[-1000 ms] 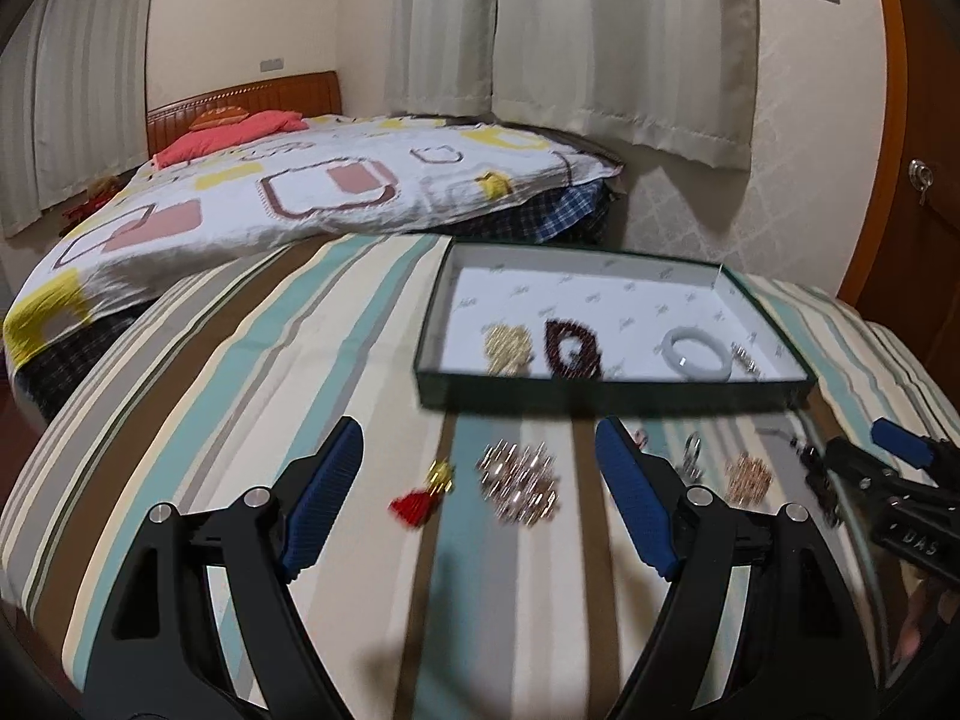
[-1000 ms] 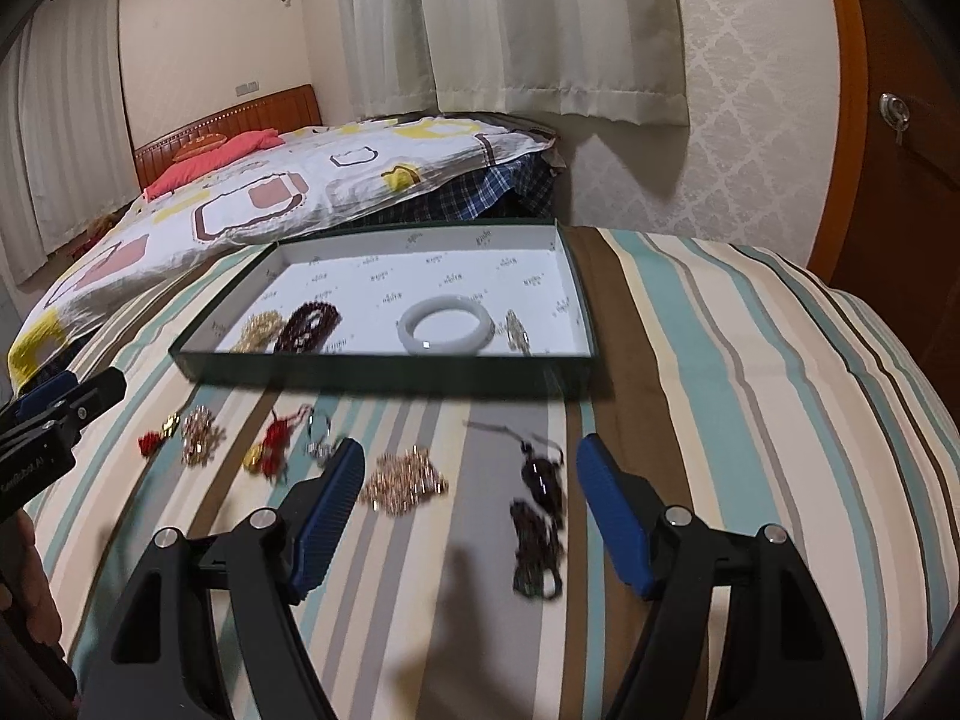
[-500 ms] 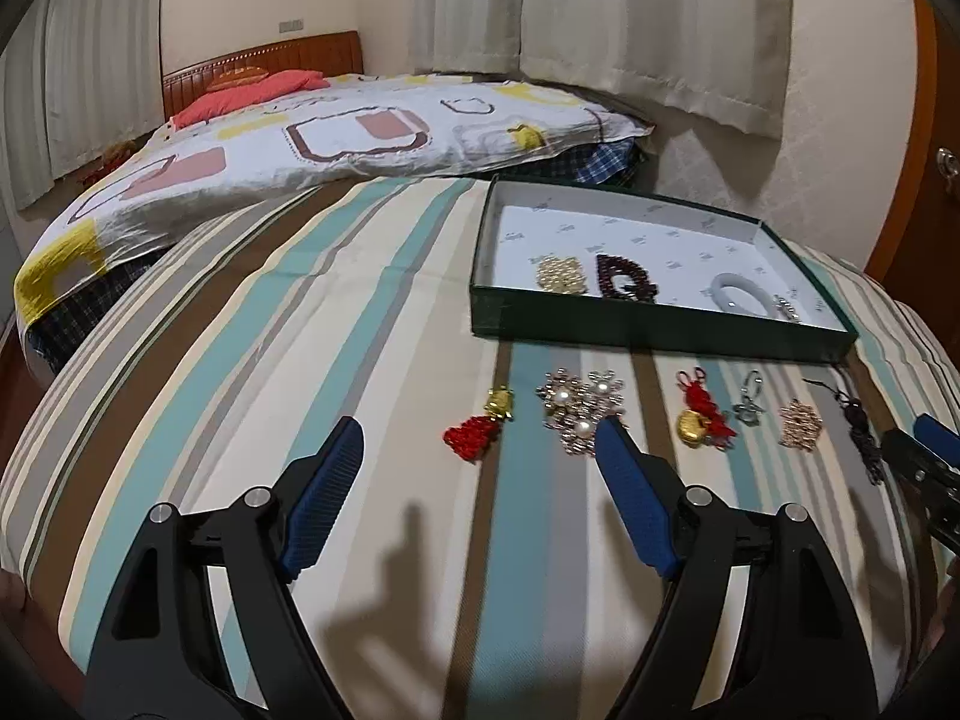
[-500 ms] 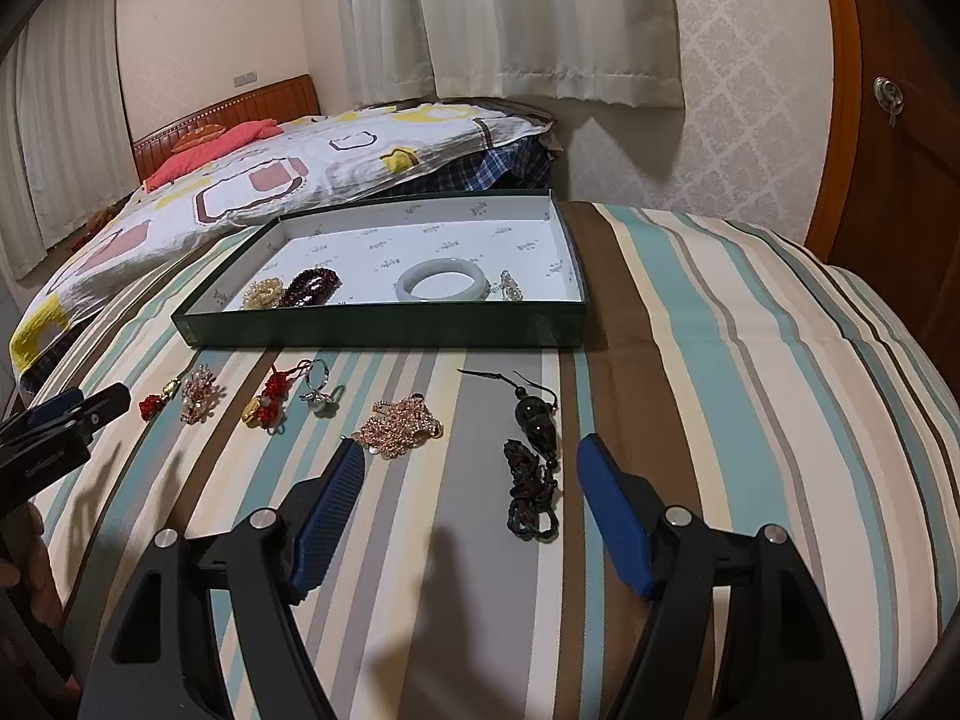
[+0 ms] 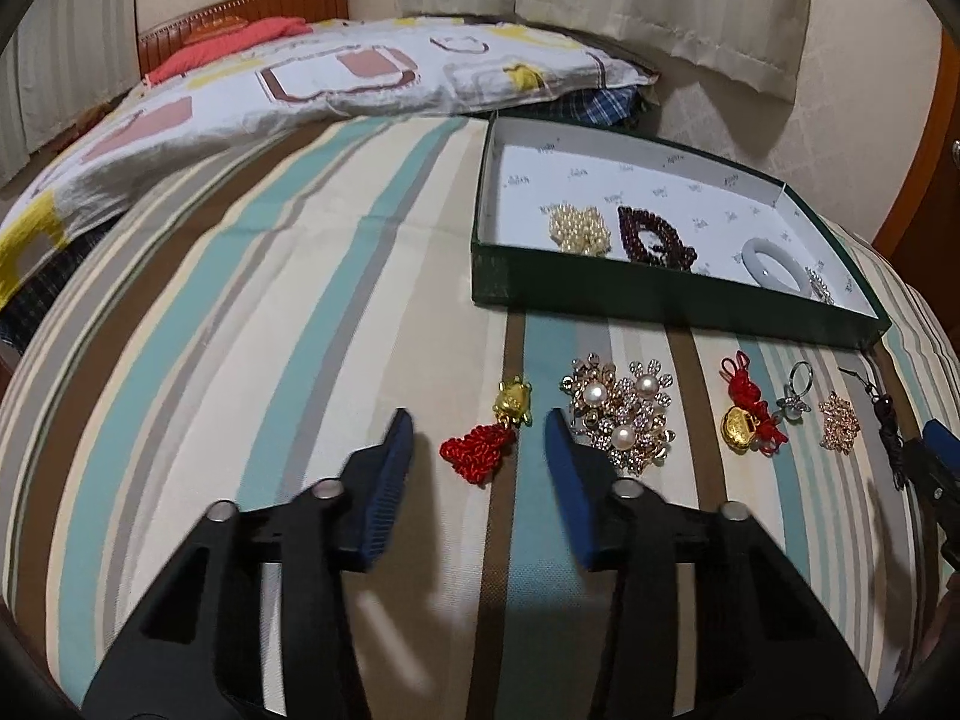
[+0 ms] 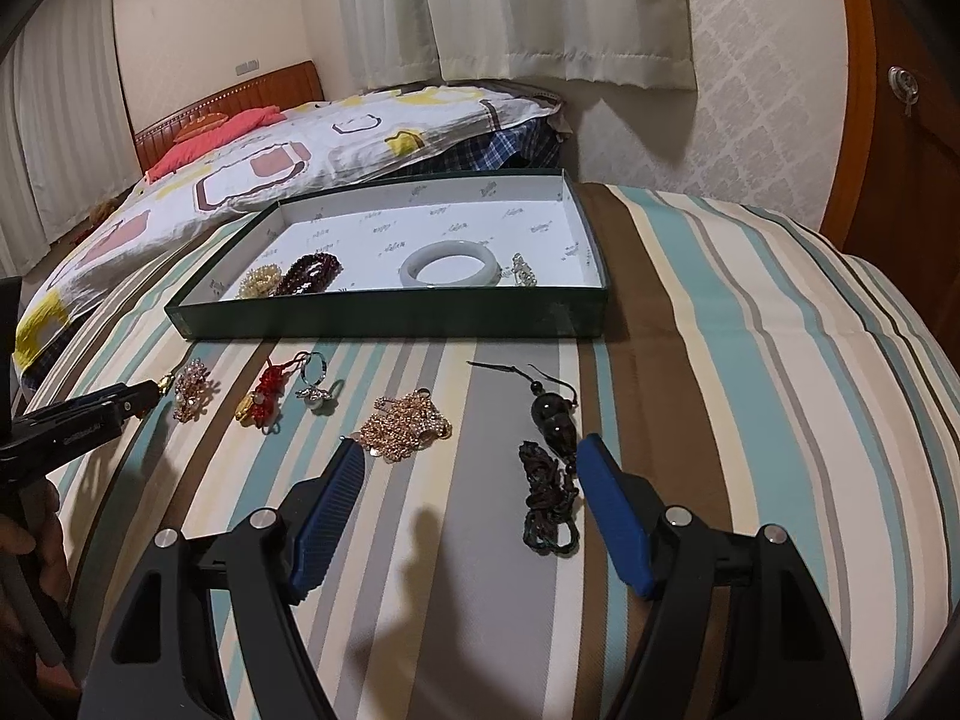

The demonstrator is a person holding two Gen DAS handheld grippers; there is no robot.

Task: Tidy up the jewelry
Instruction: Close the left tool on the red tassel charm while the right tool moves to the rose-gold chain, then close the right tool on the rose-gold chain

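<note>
A striped cloth [image 5: 300,312] in cream, teal, brown and grey covers the surface, smooth and faintly creased. On it sits a shallow green box [image 6: 390,318] with a white printed lining, holding a heap of pale pearly beads [image 5: 581,229], a coil of dark red beads [image 5: 654,235], a glossy whitish bangle [image 6: 450,264] and a small glittering piece beside it.

In front of the box the loose jewelry lies in a row — a gold turtle charm with a knotted red tassel [image 5: 486,438], a sparkly brooch with round pearls [image 5: 624,414], a second red-knot charm with a gold bead [image 5: 747,414], a silver ring piece [image 6: 315,387], a rose-gold filigree cluster [image 6: 408,423] and a dark bead pendant on braided cord [image 6: 549,462].

The left gripper [image 5: 477,441] has its ribbed blue jaws just closing in — the tassel charm lies between them, not yet pinched. The right gripper [image 6: 471,462] has its jaws spread wide and empty, the filigree cluster and pendant just ahead between them.
</note>
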